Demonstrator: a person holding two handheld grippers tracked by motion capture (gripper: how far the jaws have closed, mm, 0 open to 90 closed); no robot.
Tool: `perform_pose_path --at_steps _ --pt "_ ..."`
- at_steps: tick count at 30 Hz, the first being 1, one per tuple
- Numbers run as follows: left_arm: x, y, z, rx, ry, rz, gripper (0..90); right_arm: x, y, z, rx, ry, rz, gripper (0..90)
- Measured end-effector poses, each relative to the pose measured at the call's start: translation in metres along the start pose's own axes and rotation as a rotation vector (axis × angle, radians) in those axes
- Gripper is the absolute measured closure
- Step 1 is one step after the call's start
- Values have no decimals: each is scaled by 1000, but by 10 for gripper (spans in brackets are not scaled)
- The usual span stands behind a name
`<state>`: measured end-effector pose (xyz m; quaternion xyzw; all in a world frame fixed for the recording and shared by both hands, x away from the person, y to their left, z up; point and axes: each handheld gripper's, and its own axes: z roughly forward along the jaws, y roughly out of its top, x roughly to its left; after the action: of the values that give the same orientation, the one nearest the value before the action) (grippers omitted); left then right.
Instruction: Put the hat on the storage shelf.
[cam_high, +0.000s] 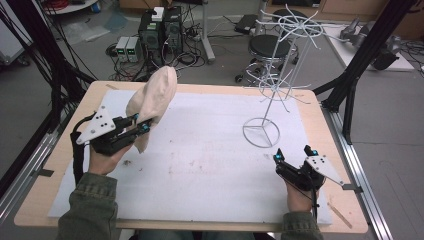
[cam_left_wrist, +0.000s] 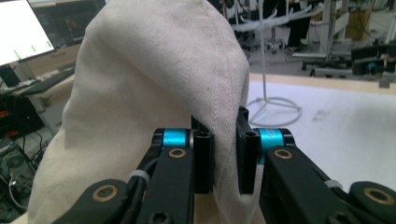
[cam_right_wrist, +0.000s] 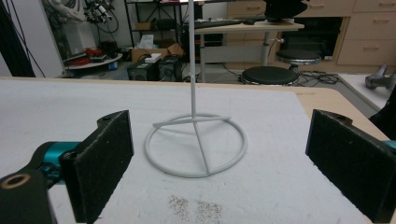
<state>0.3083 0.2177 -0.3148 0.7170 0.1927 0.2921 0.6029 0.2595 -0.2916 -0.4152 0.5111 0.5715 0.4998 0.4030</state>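
Cap (cam_high: 152, 102) hangs pinched in left gripper (cam_high: 142, 125), above mat (cam_high: 200, 165).

The desk (cam_high: 320, 107) has a pale wooden top with a white foam sheet (cam_high: 210, 165) covering most of it. Beyond its far edge the floor (cam_high: 230, 50) is grey, strewn with black cables (cam_high: 187, 59) around two dark computer towers (cam_high: 161, 29) and small grey boxes (cam_high: 128, 48). A black round stool (cam_high: 270, 47) stands on a wheeled base nearby. Black frame posts (cam_high: 367, 47) rise at both sides of the desk. In the right gripper view, wooden drawer cabinets (cam_right_wrist: 359, 28) line the back wall behind another desk (cam_right_wrist: 243, 27). In the left gripper view, a lit monitor (cam_left_wrist: 21, 30) glows at the left.
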Motion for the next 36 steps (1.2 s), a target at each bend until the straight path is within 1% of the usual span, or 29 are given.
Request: perform_pose_path --at_steps 4,6,8,10,11,18,19,21,25,30,36 --pt "3 8 0 -37 8 1 812 0 0 0 -3 -2 1 68" --pt "4 12 0 -61 10 -6 811 0 0 0 -4 -5 3 67" --pt "6 16 0 -82 20 -8 810 -1 0 -1 -6 -5 2 68" --pt "7 19 1 -92 29 -1 810 0 0 -1 -10 -6 6 67" --pt "7 21 3 -111 38 1 809 0 1 -1 -13 -6 5 68" --pt "9 31 10 -152 69 11 810 -2 2 -4 -40 -18 20 67" --pt "9 32 11 -162 73 7 810 -2 2 -5 -43 -18 22 67" --pt "9 36 13 -171 83 14 809 -2 2 -6 -50 -20 25 67" --pt "9 43 18 -200 85 12 810 -1 2 -5 -52 -16 21 67" --pt "9 53 22 -236 65 10 809 -1 2 -5 -51 -16 24 67" --pt "10 68 32 -244 78 29 810 -1 2 -5 -48 -12 20 67"
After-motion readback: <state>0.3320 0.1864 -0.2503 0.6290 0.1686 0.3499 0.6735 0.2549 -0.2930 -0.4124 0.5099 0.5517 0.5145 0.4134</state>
